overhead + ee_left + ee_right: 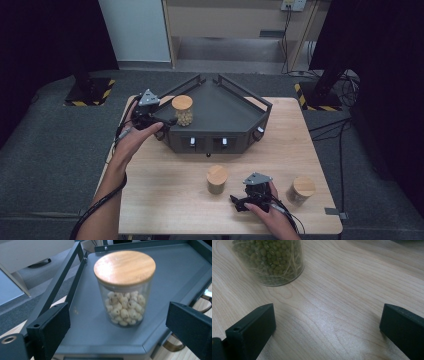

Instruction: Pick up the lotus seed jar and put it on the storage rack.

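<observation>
A glass jar of pale round seeds [182,111] with a wooden lid stands upright at the left end of a dark grey railed tray [235,112]. My left gripper [167,121] is beside the tray's left edge, pointing at that jar. In the left gripper view its jaws [117,327] stand wide and open, and the jar [125,290] sits just beyond them on the tray floor [175,277], untouched. My right gripper [236,202] rests low over the table near the front edge, open with nothing in it [327,320]. A jar of green beans [268,261] stands a little ahead of it.
The green-bean jar [217,179] stands on the wooden table [165,185] in front of the tray. A third lidded jar [301,190] with darker contents is at the front right. The tray's front wall [207,142] carries two small white knobs.
</observation>
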The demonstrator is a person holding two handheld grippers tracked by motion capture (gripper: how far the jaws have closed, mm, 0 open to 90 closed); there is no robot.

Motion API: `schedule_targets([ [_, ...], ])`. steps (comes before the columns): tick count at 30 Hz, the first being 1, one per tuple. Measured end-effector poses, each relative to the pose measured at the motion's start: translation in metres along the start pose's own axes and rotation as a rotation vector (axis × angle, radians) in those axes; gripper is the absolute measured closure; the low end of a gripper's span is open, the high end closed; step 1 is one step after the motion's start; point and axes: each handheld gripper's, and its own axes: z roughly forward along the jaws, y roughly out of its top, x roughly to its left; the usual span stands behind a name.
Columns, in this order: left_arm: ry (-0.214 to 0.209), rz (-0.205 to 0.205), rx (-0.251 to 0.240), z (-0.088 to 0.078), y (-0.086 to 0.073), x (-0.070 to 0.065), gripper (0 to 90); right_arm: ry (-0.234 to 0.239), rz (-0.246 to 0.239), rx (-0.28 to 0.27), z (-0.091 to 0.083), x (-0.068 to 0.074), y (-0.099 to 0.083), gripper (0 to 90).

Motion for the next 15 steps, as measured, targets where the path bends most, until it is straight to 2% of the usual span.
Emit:
schedule_targets([
  [10, 0.007, -0.034, 0.015, -0.004, -0.019, -0.01, 3.1, 0.0, -0.003, 0.001, 0.0, 0.0, 0.0, 0.4],
  [15, 0.021, -0.032, 0.023, -0.009, -0.028, -0.019, 3.1, 0.0, -0.003, 0.001, 0.0, 0.0, 0.0, 0.4],
])
